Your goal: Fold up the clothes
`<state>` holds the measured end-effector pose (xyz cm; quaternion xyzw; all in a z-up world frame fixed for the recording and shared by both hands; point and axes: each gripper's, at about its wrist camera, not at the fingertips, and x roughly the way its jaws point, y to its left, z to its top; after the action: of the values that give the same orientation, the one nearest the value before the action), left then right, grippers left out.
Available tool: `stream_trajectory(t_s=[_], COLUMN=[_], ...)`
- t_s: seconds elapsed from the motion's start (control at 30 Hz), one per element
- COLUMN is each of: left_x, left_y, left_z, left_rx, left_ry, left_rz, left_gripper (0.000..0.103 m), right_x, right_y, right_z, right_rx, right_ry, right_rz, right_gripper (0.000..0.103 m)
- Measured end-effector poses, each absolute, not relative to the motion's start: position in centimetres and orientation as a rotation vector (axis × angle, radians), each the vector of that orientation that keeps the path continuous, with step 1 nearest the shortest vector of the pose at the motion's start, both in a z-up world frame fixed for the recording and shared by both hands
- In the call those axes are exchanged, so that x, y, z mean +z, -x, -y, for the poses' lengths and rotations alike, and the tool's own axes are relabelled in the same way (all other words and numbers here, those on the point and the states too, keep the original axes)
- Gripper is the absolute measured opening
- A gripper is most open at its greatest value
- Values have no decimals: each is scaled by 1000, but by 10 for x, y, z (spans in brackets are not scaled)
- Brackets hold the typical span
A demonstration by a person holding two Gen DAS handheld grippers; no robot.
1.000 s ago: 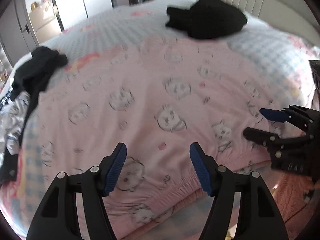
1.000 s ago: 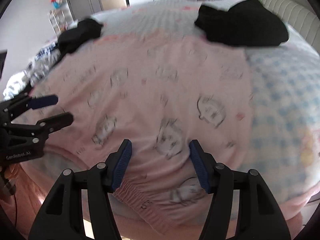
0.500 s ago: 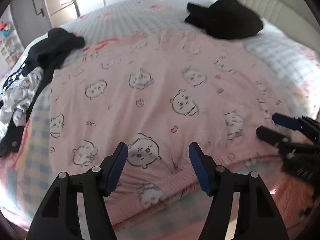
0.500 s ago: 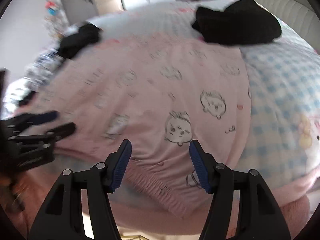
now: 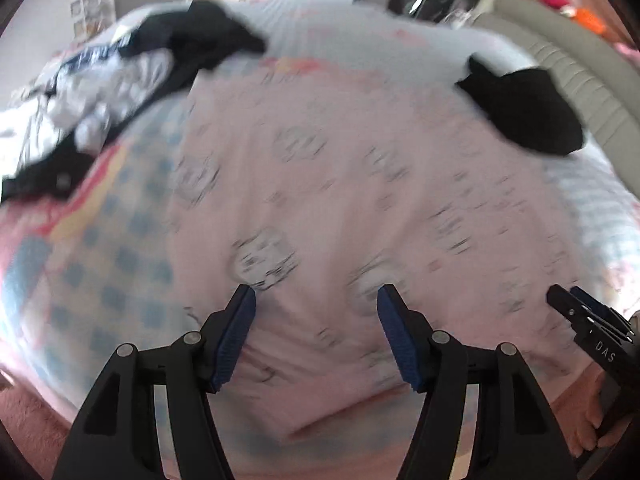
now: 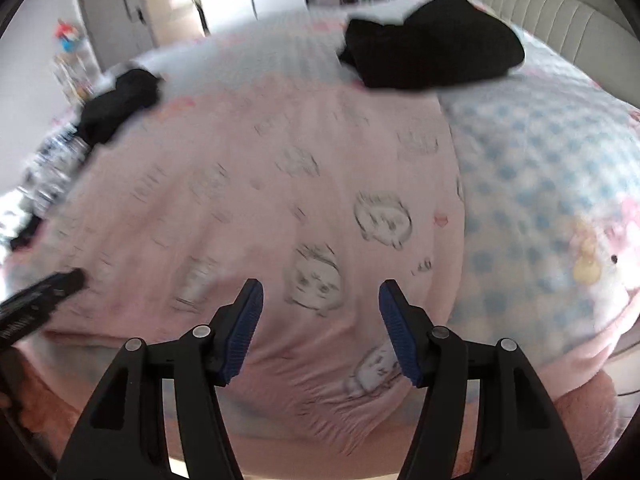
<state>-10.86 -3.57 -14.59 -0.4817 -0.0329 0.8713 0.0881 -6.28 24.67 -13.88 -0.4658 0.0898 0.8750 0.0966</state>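
Pink garment (image 5: pixel 360 208) with cartoon-face print lay spread flat across the middle of the bed (image 6: pixel 540 184), its elastic hem at the near edge. Bedspread was blue-and-white check.

Left gripper (image 5: pixel 316 312) hung over the near-left part of the garment, by the hem. Its jaws stood wide but had just been closing a little; pink cloth showed under the gap, not pinched by either pad. Right gripper (image 6: pixel 320 304) hung over the near-right part of the hem, jaws wide, nothing held. In the left view the right gripper's tips (image 5: pixel 580 312) appeared at the garment's right side.

Black folded item (image 6: pixel 432 56) sat toward the far right corner of the bed, just past the garment's far edge. Heap of black and white clothes (image 5: pixel 120 80) lay at the far left corner. Left view was blurred; print detail there was unreadable.
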Motion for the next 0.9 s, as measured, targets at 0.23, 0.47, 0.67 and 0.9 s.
stream_trajectory(t_s=[0.23, 0.47, 0.67, 0.9], left_x=[-157, -127, -152, -131], left_y=[82, 76, 69, 65], left_z=[50, 93, 91, 91], left_rx=[2582, 2702, 2671, 2702], left_ry=[1449, 1361, 1540, 1352], left_rz=[93, 275, 80, 167], left_gripper=[62, 62, 61, 61], right_x=[-156, -127, -154, -140], right_y=[32, -10, -6, -4], right_z=[-241, -269, -288, -285], right_rx=[2623, 2561, 2453, 2519], right_ry=[1388, 1200, 1368, 1325], right_rz=[-235, -377, -376, -406], right_gripper=[62, 62, 61, 61])
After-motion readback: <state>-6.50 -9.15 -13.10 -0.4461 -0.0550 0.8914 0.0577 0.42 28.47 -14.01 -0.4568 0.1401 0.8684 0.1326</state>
